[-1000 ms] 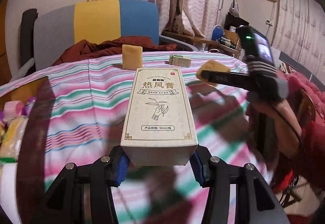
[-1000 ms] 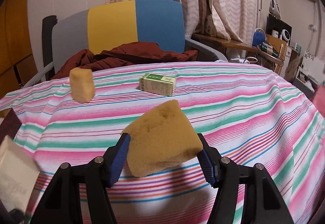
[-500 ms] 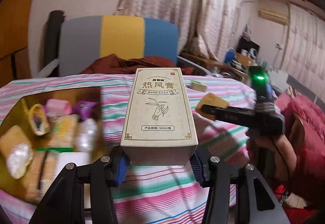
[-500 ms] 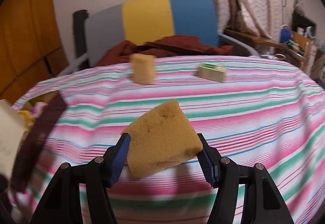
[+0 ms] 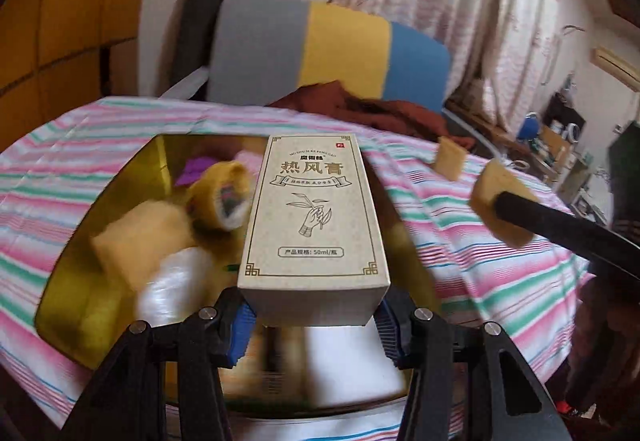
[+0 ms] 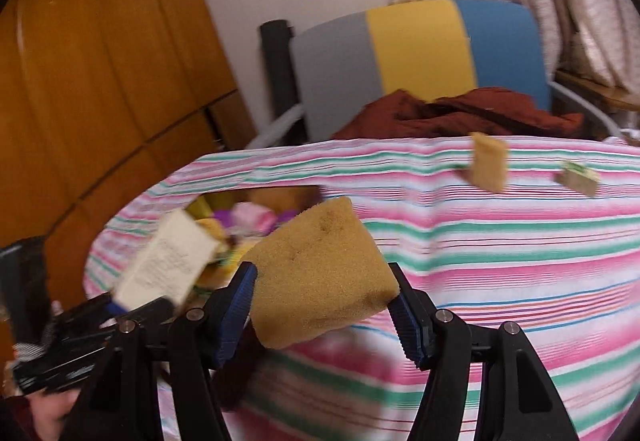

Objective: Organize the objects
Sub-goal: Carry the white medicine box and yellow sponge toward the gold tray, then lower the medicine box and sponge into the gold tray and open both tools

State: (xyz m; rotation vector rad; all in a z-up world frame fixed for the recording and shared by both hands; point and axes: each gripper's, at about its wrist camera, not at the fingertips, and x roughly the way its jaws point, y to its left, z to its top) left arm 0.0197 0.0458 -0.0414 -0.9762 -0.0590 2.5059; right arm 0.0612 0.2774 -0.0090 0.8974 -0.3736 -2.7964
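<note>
1. Jaws of the left gripper (image 5: 314, 315) clamp the lower end of a tall beige cardboard carton with gold print (image 5: 316, 217), their blue pads pressed on both its sides.
2. That carton hangs over an open gold-walled box (image 5: 76, 237) sunk among the stripes of the pink, green and white cloth on the desk (image 5: 460, 249).
3. Inside the box lie a yellow sponge block (image 5: 136, 237), a roll of yellowish tape (image 5: 222, 201), a clear plastic-wrapped item and purple and pink things; motion blur makes them hard to tell exactly.
4. Jaws of the right gripper (image 6: 322, 311) grasp a tan wedge-shaped sponge (image 6: 320, 273) by its two sides, held above the cloth just right of the box.
5. Farther back on the desk, a small upright tan sponge (image 6: 488, 161) and a small green-and-white carton (image 6: 578, 177) stand apart.
6. Behind the desk, a grey, yellow and blue chair back (image 6: 420, 53) carries a rust-brown garment (image 6: 460, 113).
</note>
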